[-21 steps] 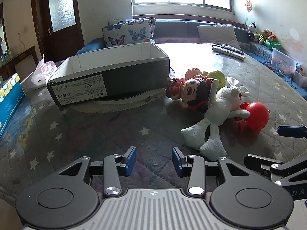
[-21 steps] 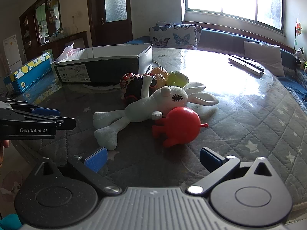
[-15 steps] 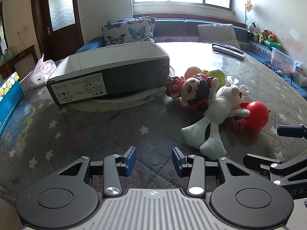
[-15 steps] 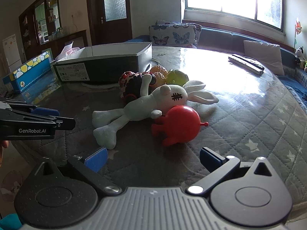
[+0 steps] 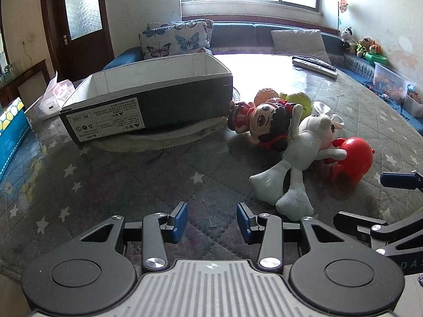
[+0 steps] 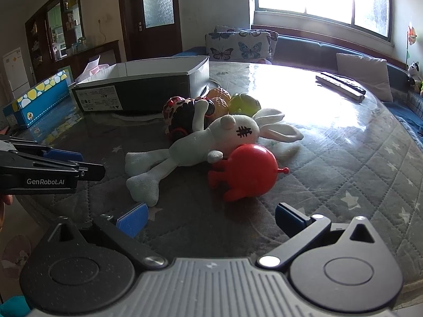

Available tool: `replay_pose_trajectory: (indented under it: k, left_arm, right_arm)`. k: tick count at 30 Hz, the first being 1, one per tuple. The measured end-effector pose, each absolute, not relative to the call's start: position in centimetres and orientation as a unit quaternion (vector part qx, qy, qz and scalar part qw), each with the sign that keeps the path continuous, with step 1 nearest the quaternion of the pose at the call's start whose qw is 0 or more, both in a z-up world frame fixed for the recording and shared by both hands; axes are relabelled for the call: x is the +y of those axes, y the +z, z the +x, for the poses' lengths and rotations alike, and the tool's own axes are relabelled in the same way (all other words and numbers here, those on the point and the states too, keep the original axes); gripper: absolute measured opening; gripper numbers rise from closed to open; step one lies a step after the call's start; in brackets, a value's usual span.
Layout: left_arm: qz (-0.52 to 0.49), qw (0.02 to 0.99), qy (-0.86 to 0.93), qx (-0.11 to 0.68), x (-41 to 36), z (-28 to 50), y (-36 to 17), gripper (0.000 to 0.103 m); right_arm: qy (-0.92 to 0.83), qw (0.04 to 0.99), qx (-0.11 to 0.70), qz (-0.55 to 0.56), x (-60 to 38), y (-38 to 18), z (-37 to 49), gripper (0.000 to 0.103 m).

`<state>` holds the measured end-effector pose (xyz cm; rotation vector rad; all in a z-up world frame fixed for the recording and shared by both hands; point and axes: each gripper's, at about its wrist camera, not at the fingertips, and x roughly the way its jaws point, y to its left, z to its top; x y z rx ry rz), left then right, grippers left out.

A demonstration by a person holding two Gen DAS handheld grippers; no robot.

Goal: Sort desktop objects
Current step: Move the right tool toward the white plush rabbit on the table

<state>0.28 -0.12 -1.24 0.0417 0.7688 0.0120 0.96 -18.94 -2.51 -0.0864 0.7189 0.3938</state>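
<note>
A heap of toys lies mid-table: a white plush rabbit (image 5: 304,155) (image 6: 211,140), a red rubber toy (image 5: 354,155) (image 6: 251,174), a doll in a red dress (image 5: 264,119) (image 6: 182,116), an orange ball (image 6: 219,100) and a yellow-green ball (image 6: 244,104). Left of them stands an open dark cardboard box (image 5: 148,97) (image 6: 142,87) with white inner walls. My left gripper (image 5: 211,219) hangs open over bare tablecloth, short of the toys. My right gripper (image 6: 208,219) is wide open just in front of the red toy and the rabbit's foot, holding nothing.
The table wears a grey quilted star cloth (image 5: 105,179). A blue dotted box (image 6: 34,100) lies at the left edge, two remote controls (image 6: 341,85) at the far right. A white mat (image 5: 164,137) sits under the cardboard box. A sofa with butterfly cushions (image 5: 174,39) runs behind.
Both grippers have crept slightly forward toward the toys. Neither has changed its opening or touched anything.
</note>
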Motion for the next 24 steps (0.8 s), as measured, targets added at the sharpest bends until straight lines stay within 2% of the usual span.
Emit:
replay_pose_trajectory:
  k: [24]
  left_arm:
    - [0.023, 0.921, -0.001, 0.389, 0.1, 1.9, -1.6, 0.043]
  right_arm:
    - [0.194, 0.911, 0.362, -0.044, -18.2, -2.8, 2.3, 0.103]
